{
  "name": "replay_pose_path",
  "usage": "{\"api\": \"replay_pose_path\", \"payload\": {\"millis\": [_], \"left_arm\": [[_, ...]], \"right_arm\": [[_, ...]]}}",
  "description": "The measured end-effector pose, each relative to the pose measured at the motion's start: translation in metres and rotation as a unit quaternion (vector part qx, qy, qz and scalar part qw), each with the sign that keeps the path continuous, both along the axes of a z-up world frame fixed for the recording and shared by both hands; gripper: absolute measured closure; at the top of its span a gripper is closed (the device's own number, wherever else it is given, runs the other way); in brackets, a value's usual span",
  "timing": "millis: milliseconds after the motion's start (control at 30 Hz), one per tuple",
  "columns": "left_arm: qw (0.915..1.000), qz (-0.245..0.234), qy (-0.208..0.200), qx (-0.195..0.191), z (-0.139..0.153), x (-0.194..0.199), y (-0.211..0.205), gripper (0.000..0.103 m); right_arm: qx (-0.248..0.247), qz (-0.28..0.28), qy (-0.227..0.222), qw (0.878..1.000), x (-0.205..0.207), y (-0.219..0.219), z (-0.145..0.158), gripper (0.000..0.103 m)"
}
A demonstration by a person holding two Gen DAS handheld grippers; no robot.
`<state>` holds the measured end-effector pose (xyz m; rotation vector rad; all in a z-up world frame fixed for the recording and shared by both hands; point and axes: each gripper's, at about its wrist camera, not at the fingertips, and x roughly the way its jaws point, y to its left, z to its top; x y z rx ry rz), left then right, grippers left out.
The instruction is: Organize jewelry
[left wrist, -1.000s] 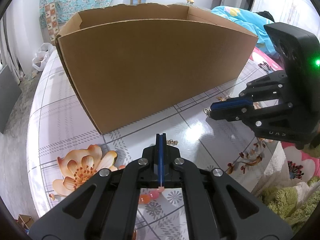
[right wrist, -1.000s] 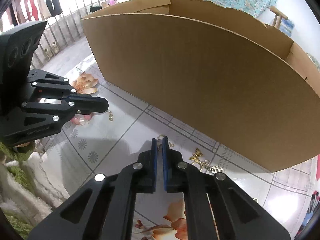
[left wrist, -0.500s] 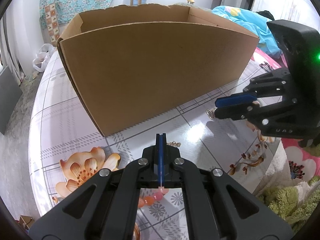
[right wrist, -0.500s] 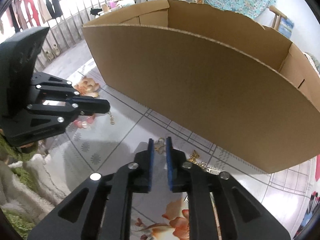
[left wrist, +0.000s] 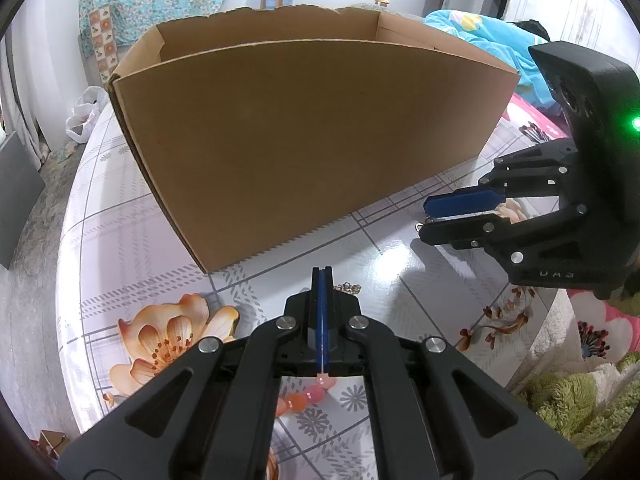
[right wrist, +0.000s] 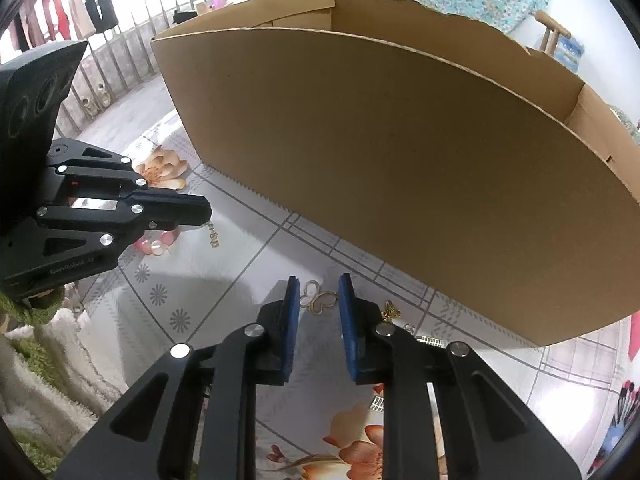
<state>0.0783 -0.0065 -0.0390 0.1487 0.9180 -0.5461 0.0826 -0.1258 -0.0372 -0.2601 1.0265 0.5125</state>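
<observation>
My left gripper [left wrist: 322, 276] is shut on a pink bead bracelet [left wrist: 306, 396] that hangs under it; its gold chain end [left wrist: 348, 288] shows past the tips. In the right wrist view the left gripper [right wrist: 200, 212] holds the beads [right wrist: 154, 246] above the table. My right gripper [right wrist: 318, 292] is open just above a gold heart-shaped pendant [right wrist: 320, 300] lying on the table. A gold butterfly charm [right wrist: 391, 310] lies to its right. The open cardboard box [left wrist: 304, 140] stands behind both grippers.
The round table has a glossy floral cover [left wrist: 132, 240]. A small silver piece [right wrist: 430, 341] lies near the butterfly charm. A green and white fluffy cloth [left wrist: 580, 400] lies at the table's front edge. The box wall [right wrist: 400, 160] is close ahead.
My right gripper has opened and risen slightly over the heart pendant. My left gripper has lifted a little with the bracelet still held.
</observation>
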Motion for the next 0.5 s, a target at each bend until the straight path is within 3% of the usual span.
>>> {"api": "replay_pose_path", "payload": {"millis": [67, 500], "left_arm": [[1.0000, 0.000, -0.001, 0.000, 0.000, -0.001, -0.001, 0.103], [0.9999, 0.005, -0.010, -0.005, 0.003, -0.003, 0.001, 0.103]], "right_arm": [[0.005, 0.004, 0.005, 1.000, -0.001, 0.001, 0.002, 0.097], [0.031, -0.009, 0.000, 0.999, -0.007, -0.014, 0.019, 0.097]]}}
